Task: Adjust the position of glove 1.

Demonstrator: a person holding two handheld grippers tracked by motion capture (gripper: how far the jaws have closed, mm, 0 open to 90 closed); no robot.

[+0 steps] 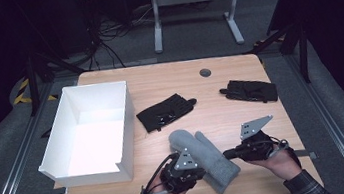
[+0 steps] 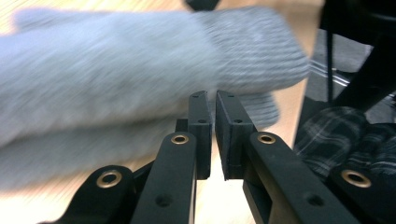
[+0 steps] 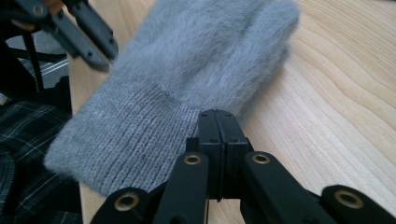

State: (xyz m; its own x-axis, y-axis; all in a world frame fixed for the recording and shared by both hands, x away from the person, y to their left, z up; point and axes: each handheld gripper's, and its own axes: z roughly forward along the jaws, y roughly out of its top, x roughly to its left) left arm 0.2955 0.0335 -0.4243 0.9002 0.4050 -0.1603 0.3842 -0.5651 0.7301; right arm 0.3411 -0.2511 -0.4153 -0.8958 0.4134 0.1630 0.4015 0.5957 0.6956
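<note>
A pair of grey woolly mittens (image 1: pixel 203 156) lies stacked near the front edge of the wooden tabletop (image 1: pixel 224 125), cuffs toward the person and fingertips pointing away, between the two hands. The left hand-held gripper (image 1: pixel 193 173) sits at the mittens' left side by the cuffs; in the left gripper view its jaws stand almost together with only a thin slit between them, nothing caught in it, and the blurred grey mittens (image 2: pixel 140 70) lie just beyond the tips. The right hand-held gripper (image 1: pixel 228 154) comes in from the right, its tip touching or just at the mittens' right edge; in the right gripper view its jaws are pressed fully together with no fabric between them, right beside the ribbed cuff (image 3: pixel 126 140), with the fluffy mittens (image 3: pixel 205 46) stretching away over the wood. A white open box (image 1: pixel 89 133) stands on the left part of the tabletop, well apart from the mittens. One black glove (image 1: pixel 166 112) lies near the middle, just right of the box, and another black glove (image 1: pixel 250 90) lies farther right toward the back.
</note>
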